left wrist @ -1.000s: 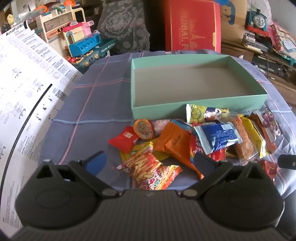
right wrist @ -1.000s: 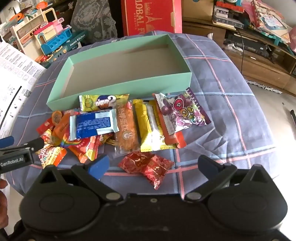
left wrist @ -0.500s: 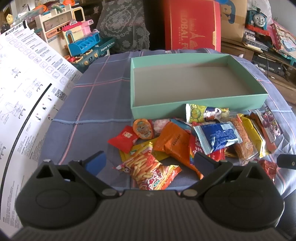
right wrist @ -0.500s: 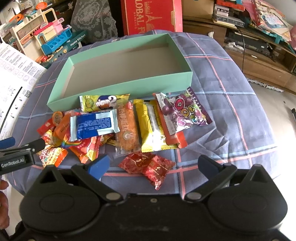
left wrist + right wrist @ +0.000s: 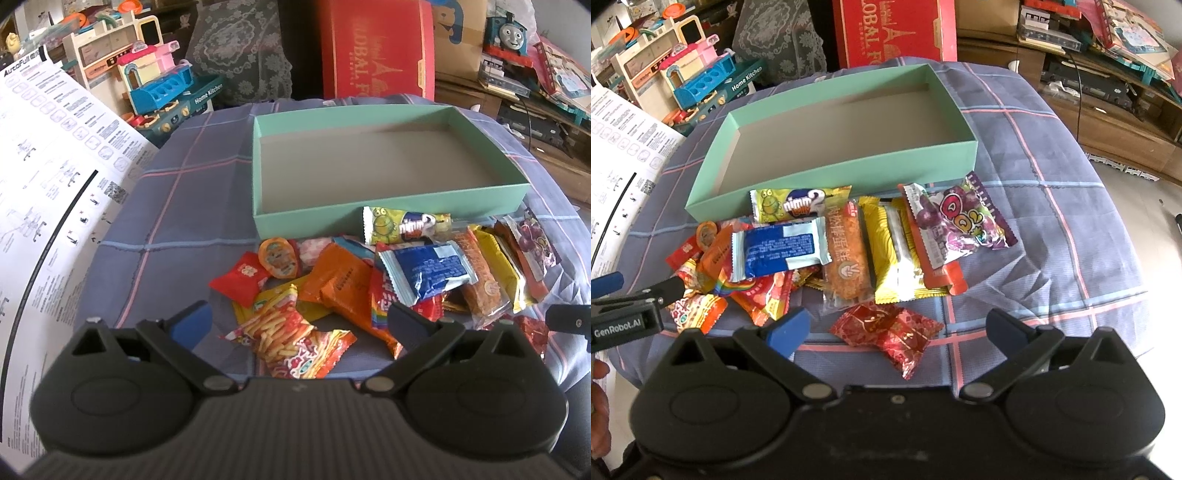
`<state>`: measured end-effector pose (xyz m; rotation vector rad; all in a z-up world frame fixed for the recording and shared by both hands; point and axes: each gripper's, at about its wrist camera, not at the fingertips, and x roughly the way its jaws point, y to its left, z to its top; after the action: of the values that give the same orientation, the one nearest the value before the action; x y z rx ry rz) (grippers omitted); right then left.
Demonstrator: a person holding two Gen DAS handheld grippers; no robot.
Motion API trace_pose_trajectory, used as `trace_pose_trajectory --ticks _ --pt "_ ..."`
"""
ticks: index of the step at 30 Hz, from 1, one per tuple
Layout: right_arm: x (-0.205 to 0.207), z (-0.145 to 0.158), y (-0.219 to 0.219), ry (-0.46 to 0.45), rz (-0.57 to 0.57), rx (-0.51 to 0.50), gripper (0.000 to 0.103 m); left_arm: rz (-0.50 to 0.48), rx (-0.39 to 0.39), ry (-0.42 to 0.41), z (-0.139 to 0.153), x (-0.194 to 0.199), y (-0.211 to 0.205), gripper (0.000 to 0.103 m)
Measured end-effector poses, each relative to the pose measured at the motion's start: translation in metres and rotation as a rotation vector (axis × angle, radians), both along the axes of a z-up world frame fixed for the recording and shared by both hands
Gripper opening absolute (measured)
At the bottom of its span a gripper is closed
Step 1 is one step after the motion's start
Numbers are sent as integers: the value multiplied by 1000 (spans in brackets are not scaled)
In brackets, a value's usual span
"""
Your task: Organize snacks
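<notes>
An empty mint-green box [image 5: 388,206] [image 5: 831,181] sits on a blue plaid cloth. Several snack packets lie in a pile before it: a blue wafer pack [image 5: 424,269] [image 5: 779,247], a nimm2 pack [image 5: 406,225] [image 5: 798,201], a purple grape candy bag [image 5: 956,218], a yellow pack [image 5: 894,243]. My left gripper [image 5: 299,321] is open, just above a fries packet [image 5: 291,339]. My right gripper [image 5: 897,328] is open, around a red foil packet [image 5: 890,328]. The left gripper also shows at the left edge of the right wrist view [image 5: 628,306].
White instruction sheets [image 5: 40,206] lie at the left. A toy kitchen [image 5: 159,85] and a red box [image 5: 376,48] stand behind the table. Wooden shelves with clutter [image 5: 1108,74] are at the right. The table edge drops off on the right side.
Both grippers have crept slightly forward toward the snacks. Nothing was picked up or released.
</notes>
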<state>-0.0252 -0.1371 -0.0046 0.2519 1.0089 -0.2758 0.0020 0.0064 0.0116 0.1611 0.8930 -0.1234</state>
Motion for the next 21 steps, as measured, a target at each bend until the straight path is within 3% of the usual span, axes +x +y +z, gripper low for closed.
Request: trace_pose_trajectory --ticks 13,21 --pt "1 -9 -3 21 -4 26 103 -16 -13 48 -13 3 -2 103" --pt "5 -23 -28 35 -49 64 103 -164 10 36 -15 23 -31 103"
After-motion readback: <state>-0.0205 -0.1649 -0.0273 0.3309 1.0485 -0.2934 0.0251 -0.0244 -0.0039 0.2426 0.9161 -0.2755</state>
